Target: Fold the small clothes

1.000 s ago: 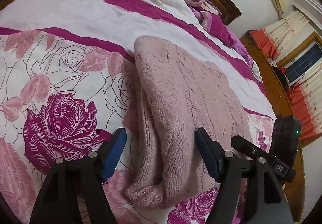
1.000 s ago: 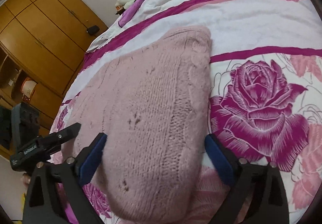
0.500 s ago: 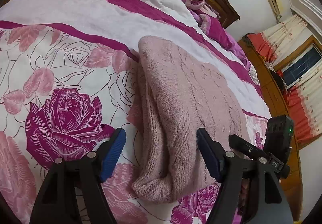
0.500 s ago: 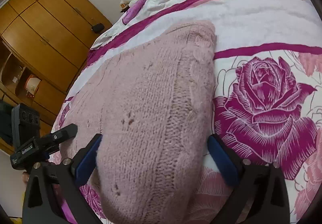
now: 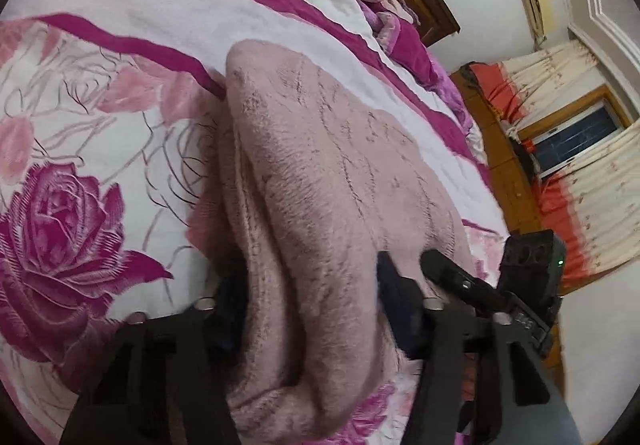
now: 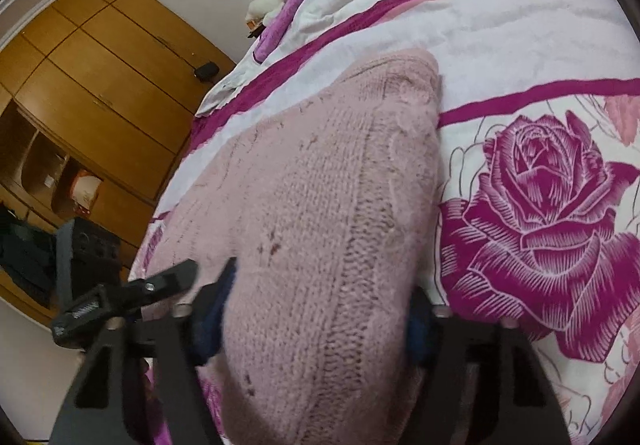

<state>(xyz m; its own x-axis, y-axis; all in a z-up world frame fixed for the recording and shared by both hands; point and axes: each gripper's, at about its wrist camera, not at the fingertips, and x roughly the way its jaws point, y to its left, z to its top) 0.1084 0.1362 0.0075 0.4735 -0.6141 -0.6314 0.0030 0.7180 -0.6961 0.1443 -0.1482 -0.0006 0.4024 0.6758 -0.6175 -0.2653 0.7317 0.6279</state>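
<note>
Both jaws just closing — left gripper (image 5: 312, 309) and right gripper (image 6: 316, 309) pinch the half-folded pink sweater (image 5: 320, 173)'s near edge; final fold remains.

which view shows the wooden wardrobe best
The right wrist view: the wardrobe fills its upper left, doors and open shelves visible. The left wrist view shows none of it, only the headboard and curtains.

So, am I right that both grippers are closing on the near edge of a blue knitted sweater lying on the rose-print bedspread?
Not quite: the knitted sweater is pale pink, not blue, as the right wrist view shows. Both grippers, left and right, have just been closing on its near edge, on the rose-print bedspread.
</note>
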